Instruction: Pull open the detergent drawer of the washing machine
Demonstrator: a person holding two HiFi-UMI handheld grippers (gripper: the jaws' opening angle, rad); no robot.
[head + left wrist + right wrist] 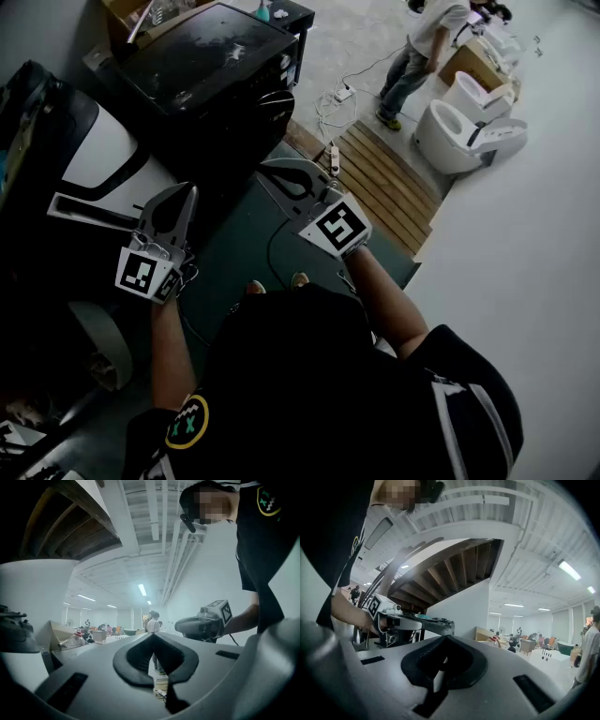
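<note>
In the head view a black boxy machine point(211, 61) stands at the top centre; I cannot make out a detergent drawer on it. My left gripper point(190, 194) is held in the air in front of it, jaws together and nothing between them. My right gripper point(270, 172) hovers beside it to the right, shut and empty too. The left gripper view shows its pads point(140, 660) meeting at the tip, with the right gripper point(187, 626) floating beyond. In the right gripper view the closed pads point(459, 663) hold nothing and the left gripper point(449, 629) hangs at the left.
A white and black rounded appliance point(94, 155) stands at the left. A wooden pallet point(389, 178) lies to the right of a green floor mat point(239, 248), with cables and a power strip point(333, 155) near it. White toilets point(464, 131) and a standing person point(422, 42) are at the top right.
</note>
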